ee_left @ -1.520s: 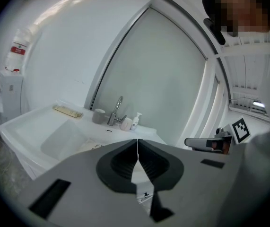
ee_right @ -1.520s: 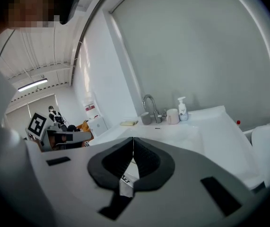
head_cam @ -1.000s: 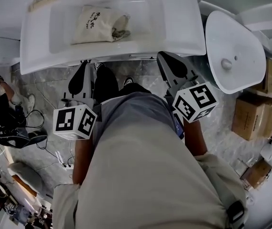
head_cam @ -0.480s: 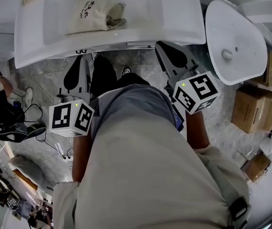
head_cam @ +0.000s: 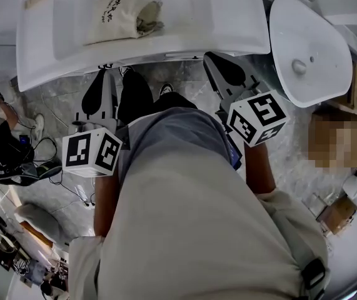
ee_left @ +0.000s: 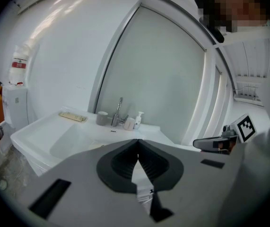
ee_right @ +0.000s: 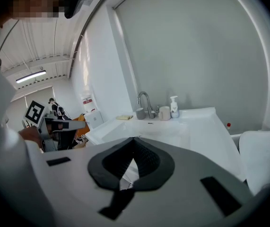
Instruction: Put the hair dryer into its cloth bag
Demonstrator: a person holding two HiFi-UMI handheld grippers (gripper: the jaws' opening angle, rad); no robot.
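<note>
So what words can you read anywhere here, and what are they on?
Nothing here is clear enough to quote.
Cloth bag: dark print, too small to read.
White bottle: red label, too blurred to read.
Pump bottle: label too small to read.
Marker cubes: black-and-white square patterns only, no words.

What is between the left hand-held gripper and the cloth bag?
Only the sink's front rim separates the left hand-held gripper from the cloth bag in the basin, per the head view.
</note>
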